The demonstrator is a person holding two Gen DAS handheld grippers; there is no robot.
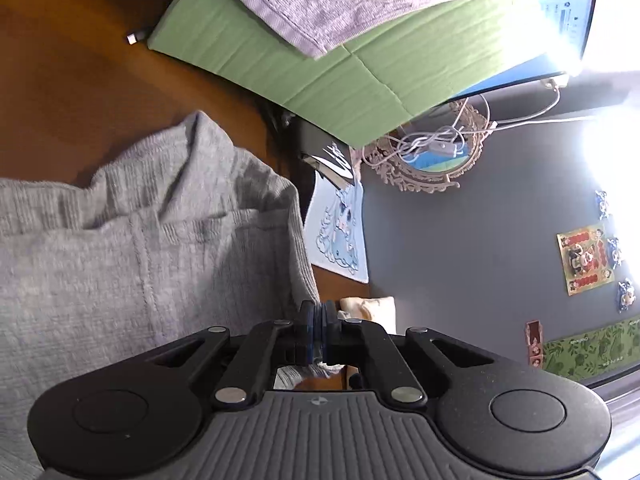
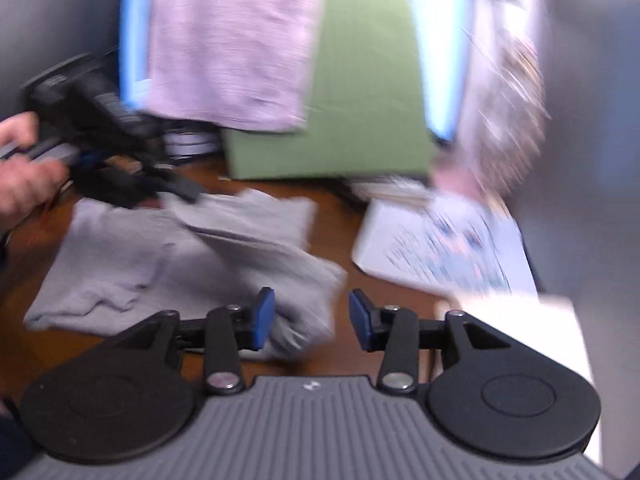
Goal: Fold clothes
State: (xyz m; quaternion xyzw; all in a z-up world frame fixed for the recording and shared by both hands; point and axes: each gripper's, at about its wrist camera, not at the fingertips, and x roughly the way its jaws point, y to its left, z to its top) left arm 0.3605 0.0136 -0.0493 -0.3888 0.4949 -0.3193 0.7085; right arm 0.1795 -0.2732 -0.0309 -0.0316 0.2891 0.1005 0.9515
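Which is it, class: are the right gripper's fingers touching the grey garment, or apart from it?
Cannot tell. In the right wrist view the right gripper is open with the grey garment showing between its pads, but blur hides any contact.

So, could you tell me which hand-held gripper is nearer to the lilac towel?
Left. The left hand-held gripper is just below the lilac towel; the right hand-held gripper is farther back.

No text can be read with certainty. In the left wrist view, white cursive lettering on a black book (image 1: 334, 156) at centre frame is illegible, as is fine print on the monitor (image 1: 568, 12) at upper right. Characters on the red-and-yellow sticker (image 1: 586, 264) at right are too small to read.
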